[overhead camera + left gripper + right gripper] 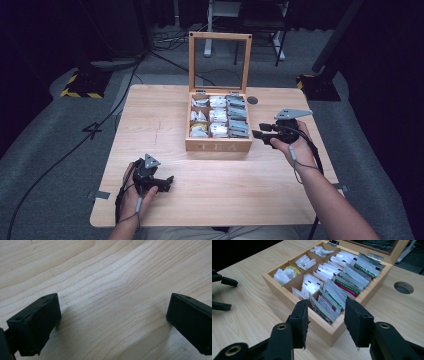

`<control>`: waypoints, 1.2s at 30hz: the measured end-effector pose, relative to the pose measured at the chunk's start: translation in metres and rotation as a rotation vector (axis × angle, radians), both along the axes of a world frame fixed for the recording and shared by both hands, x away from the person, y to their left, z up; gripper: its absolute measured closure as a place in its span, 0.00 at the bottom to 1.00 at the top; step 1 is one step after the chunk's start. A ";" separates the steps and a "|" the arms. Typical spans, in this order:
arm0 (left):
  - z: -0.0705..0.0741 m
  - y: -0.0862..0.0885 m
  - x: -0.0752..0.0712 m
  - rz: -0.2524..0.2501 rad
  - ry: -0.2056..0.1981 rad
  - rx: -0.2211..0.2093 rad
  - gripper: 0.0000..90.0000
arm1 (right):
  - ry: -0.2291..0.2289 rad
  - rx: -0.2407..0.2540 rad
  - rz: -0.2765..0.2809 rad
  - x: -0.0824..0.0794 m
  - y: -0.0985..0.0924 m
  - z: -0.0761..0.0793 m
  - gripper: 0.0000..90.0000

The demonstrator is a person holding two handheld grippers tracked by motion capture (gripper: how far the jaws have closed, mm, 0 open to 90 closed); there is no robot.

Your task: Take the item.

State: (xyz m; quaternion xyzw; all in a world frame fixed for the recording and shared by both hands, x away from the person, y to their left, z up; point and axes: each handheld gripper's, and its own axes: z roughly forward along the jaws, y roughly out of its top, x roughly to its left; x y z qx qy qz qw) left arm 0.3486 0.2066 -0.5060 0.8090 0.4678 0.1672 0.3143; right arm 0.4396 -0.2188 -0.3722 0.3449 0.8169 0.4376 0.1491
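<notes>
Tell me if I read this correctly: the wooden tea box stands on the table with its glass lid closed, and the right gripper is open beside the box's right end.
Not quite. The lid of the tea box is open, standing upright at the back, as the high view shows; the packets lie uncovered. The rest holds: the box stands on the table, and the right gripper is open beside its right end.

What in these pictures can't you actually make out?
- The print on the packets in the tea box: too small in the high view, blurred in the right gripper view.
- What lies in the box's corner nearest the right gripper: its fingers cover it in the right gripper view.
- The left gripper: both fingers are cut off by the frame edges in the left gripper view.
</notes>
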 end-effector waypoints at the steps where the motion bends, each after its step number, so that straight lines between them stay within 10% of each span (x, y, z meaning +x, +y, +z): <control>1: 0.000 0.000 0.000 0.000 0.000 0.000 0.00 | -0.003 -0.006 0.005 0.002 0.003 0.001 0.61; 25: 0.000 0.000 0.000 0.000 -0.001 0.001 0.00 | -0.030 -0.053 0.005 0.045 0.056 0.001 0.66; 36: 0.000 0.000 0.000 0.000 -0.001 0.001 0.00 | 0.057 -0.125 0.042 0.049 0.088 -0.010 0.64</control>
